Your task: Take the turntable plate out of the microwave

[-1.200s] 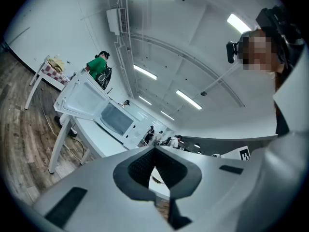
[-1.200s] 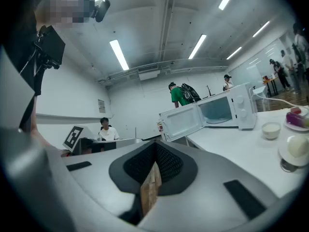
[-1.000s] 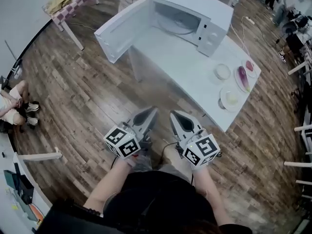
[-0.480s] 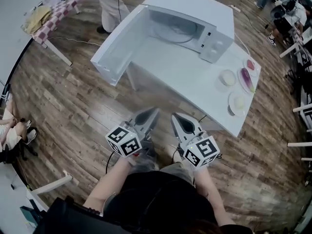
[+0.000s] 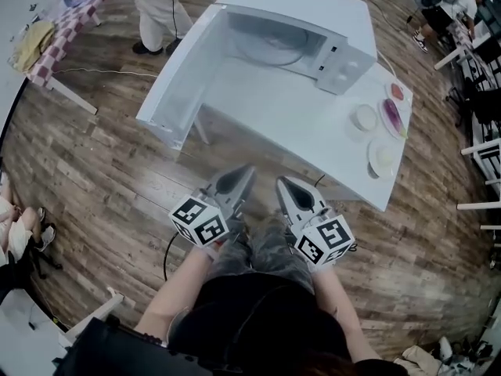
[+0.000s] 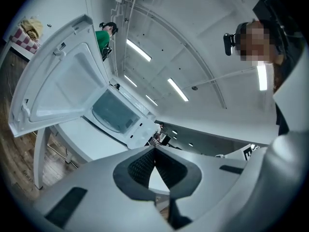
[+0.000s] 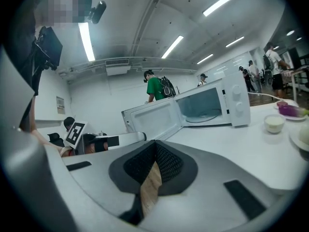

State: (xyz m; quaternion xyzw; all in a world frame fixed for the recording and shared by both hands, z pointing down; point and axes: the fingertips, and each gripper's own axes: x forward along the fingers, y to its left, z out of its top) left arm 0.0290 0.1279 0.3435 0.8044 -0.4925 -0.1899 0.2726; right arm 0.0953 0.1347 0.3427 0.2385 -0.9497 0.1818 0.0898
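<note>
**A:** Start with the head view. How far along is this?

**B:** Barely begun, I'd say. The microwave (image 5: 313, 10) stands on the white table (image 5: 297, 124) with its door (image 5: 180, 81) swung wide, so the opening is done. The turntable plate (image 5: 270, 41) lies flat in the bottom of the cavity, untouched. The left gripper (image 5: 245, 171) and right gripper (image 5: 282, 182) hang side by side in front of the person (image 5: 250, 319). They are short of the table's near edge and well apart from the oven.

**A:** And the fingers?

**B:** Both pairs are pressed together, with nothing between them.

**A:** What does the left gripper view add?

**B:** The left gripper (image 6: 154, 150) closes to a point with only air beyond it. Past that the door (image 6: 63, 93) gapes to the left. The microwave (image 6: 116, 115) shows a faint curved rim low inside. I take that for the plate, though it is small there.

**A:** And the right gripper view?

**B:** Much the same. The right gripper (image 7: 155, 142) is closed on nothing, and wood floor (image 7: 150, 185) shows through the slit behind the pads. The turntable plate (image 7: 203, 117) reads best here. It is a pale, clear disc with a raised rim, lying level and filling most of the cavity's width. A small bowl (image 7: 274, 123) and dishes (image 7: 291, 111) stand on the table to the right of the oven.

**A:** So what's left?

**B:** Nearly everything, in my judgement. The grippers have to reach in, part their fingers, take the rim, lift the plate and bring it out.
</note>
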